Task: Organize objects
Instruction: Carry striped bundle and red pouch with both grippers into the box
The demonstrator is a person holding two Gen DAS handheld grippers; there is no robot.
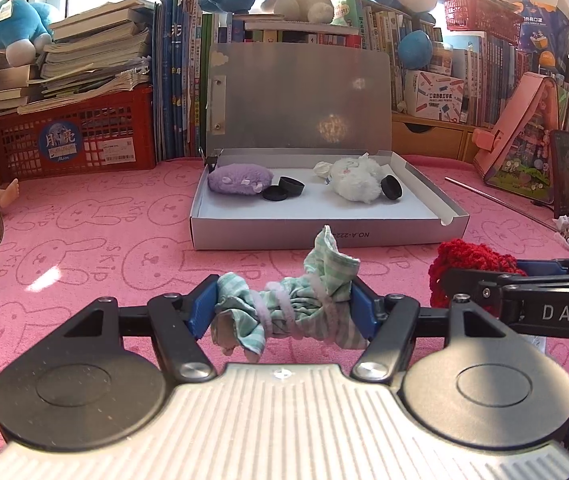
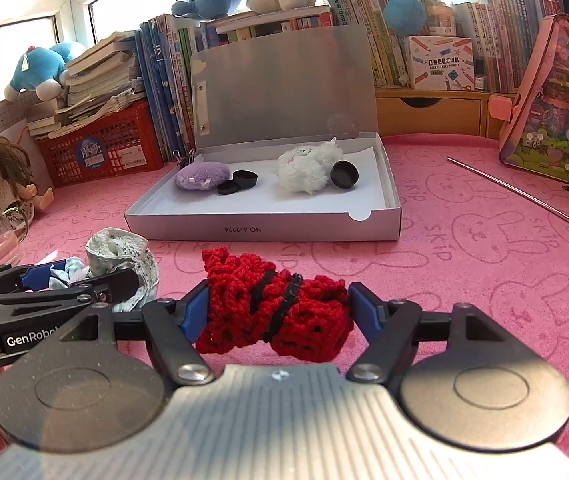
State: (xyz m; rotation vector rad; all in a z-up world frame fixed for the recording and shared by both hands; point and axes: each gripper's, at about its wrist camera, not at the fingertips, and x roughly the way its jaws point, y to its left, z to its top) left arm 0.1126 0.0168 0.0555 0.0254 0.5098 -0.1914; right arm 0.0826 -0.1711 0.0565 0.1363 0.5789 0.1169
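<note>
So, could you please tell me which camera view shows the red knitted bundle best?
The right wrist view: the red knitted bundle sits whole between the right claw's pads. The left wrist view shows only part of it, behind that claw's arm.

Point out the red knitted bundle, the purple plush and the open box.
red knitted bundle (image 2: 276, 316): right wrist view, on the yarn beside its black tie.
purple plush (image 1: 240, 179): left wrist view, on the middle of its fuzzy body.
open box (image 1: 284, 236): left wrist view, on the front wall.

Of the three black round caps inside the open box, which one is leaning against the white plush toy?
The rightmost black round cap, tilted against the fluffy white plush toy; the other two lie beside the purple one.
</note>
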